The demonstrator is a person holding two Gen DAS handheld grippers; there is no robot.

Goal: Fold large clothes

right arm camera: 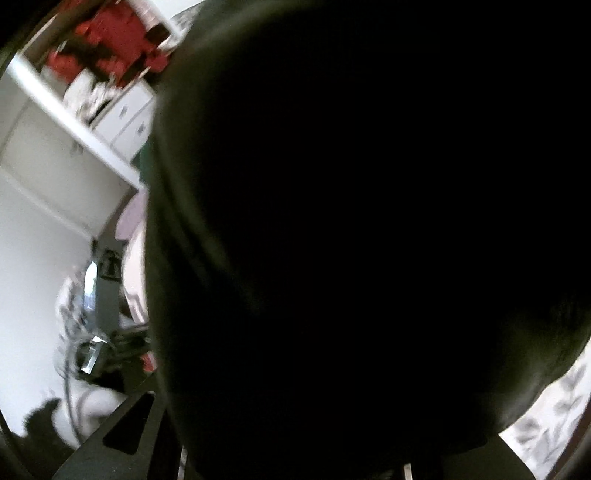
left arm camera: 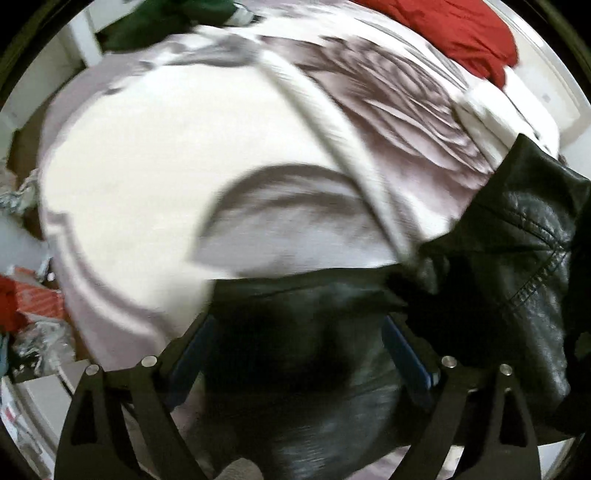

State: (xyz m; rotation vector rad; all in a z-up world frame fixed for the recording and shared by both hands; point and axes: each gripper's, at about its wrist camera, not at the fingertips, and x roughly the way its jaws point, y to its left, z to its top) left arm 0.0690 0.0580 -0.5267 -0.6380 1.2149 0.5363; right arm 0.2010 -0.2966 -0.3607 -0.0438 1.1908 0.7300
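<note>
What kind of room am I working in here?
Probably a bedroom: the black leather jacket lies on a patterned bedspread, clothes such as a red garment are piled nearby, and white drawers stand behind.

Black leather jacket (left arm camera: 517, 236) crumpled, stitched seam showing, draped over pale patterned bedding; blurred.

A patterned white bedspread (left arm camera: 155, 155) covers the bed, with floor clutter (left arm camera: 33, 314) beyond its left edge.

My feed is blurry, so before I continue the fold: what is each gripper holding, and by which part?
Left gripper has the black leather jacket between its jaws; which part is unclear. Right: jacket blocks the view, cannot tell.
</note>
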